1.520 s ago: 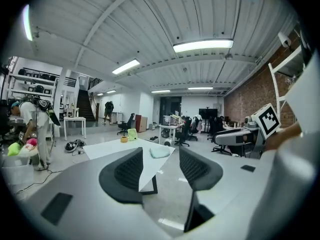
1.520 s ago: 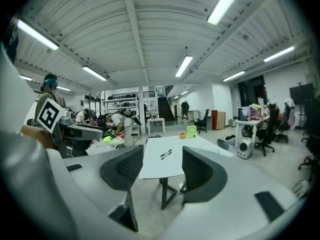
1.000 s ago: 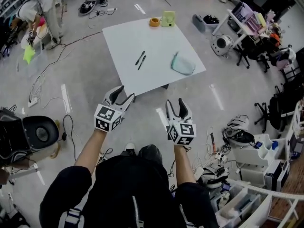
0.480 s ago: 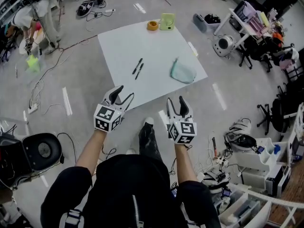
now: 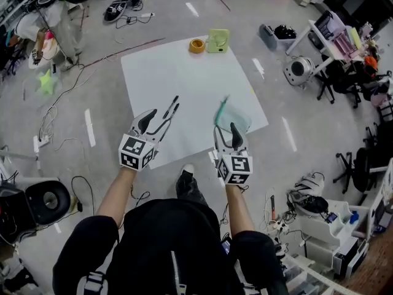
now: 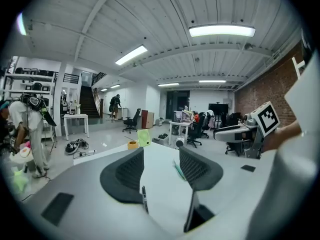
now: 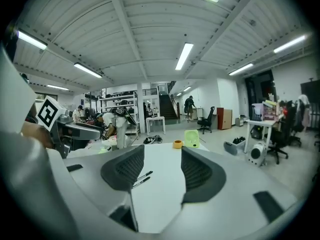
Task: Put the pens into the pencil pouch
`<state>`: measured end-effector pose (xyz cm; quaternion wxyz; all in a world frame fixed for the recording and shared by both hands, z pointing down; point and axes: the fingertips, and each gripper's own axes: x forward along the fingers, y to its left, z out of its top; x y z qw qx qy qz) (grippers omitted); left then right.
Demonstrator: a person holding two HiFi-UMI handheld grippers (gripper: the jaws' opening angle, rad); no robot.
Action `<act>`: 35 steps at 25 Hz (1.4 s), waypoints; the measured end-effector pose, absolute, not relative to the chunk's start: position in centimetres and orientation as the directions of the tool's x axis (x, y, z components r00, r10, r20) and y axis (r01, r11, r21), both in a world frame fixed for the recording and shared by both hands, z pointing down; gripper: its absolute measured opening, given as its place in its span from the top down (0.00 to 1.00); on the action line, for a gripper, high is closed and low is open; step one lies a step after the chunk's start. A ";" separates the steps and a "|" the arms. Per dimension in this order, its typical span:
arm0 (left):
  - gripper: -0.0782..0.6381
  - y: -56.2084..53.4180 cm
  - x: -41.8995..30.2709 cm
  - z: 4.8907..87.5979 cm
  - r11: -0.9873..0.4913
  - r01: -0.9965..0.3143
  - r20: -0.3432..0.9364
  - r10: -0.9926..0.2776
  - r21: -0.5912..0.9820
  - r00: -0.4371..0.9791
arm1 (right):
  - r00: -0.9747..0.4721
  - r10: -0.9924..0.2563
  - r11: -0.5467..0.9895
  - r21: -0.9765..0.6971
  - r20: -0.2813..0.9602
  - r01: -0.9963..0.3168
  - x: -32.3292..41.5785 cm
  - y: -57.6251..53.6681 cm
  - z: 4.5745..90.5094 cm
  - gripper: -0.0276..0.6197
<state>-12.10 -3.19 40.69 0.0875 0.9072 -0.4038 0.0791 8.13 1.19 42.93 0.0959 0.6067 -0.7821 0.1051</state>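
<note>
Head view: desk [image 5: 178, 72] closer than a second ago; my left gripper [image 5: 156, 120] now beside the two pens [image 5: 171, 108], my right gripper [image 5: 227, 134] beside the pencil pouch [image 5: 233, 114]

Left gripper view: jaws apart, empty; one of the pens just ahead

Right gripper view: jaws apart, empty; pens beyond on the desk

Approach about done, I judge; grasp next

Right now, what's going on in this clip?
A person stands at the near edge of a white table, holding a gripper in each hand. The left tongs and right tongs are both open and empty, pointing toward the table. Two pens lie side by side on it, with the pale green pencil pouch to their right. Nothing is grasped yet.
</note>
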 end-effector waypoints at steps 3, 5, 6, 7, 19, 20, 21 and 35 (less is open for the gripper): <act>0.55 -5.7 -10.9 40.7 -0.638 -0.764 0.221 -0.736 0.089 0.640 | -0.270 -0.921 0.266 -0.053 0.282 -0.962 9.5 -1.8 42.9 0.61; 0.55 -6.9 -10.4 40.8 -0.623 -0.777 0.225 -0.747 0.094 0.626 | -0.286 -0.912 0.282 -0.057 0.293 -0.958 10.1 -3.3 43.4 0.62; 0.55 -7.4 -10.1 41.0 -0.618 -0.781 0.228 -0.750 0.092 0.621 | -0.291 -0.909 0.287 -0.057 0.297 -0.956 10.5 -4.0 43.8 0.62; 0.55 -7.8 -9.7 41.1 -0.616 -0.783 0.233 -0.752 0.086 0.617 | -0.294 -0.907 0.290 -0.059 0.302 -0.955 10.8 -4.6 44.2 0.62; 0.55 -10.9 -8.9 42.9 -0.611 -0.787 0.256 -0.749 0.091 0.611 | -0.285 -0.894 0.283 -0.059 0.345 -0.957 11.6 -8.2 46.6 0.62; 0.55 -11.1 -9.0 43.1 -0.611 -0.786 0.260 -0.747 0.096 0.612 | -0.281 -0.893 0.277 -0.062 0.351 -0.959 11.6 -8.3 46.7 0.62; 0.55 -11.3 -9.0 43.2 -0.611 -0.785 0.265 -0.744 0.102 0.614 | -0.277 -0.893 0.272 -0.064 0.356 -0.960 11.7 -8.4 46.8 0.62; 0.55 -13.3 -8.5 51.2 -0.649 -0.737 0.393 -0.637 0.191 0.663 | -0.190 -0.824 0.191 -0.055 0.534 -0.980 12.7 -9.8 55.6 0.64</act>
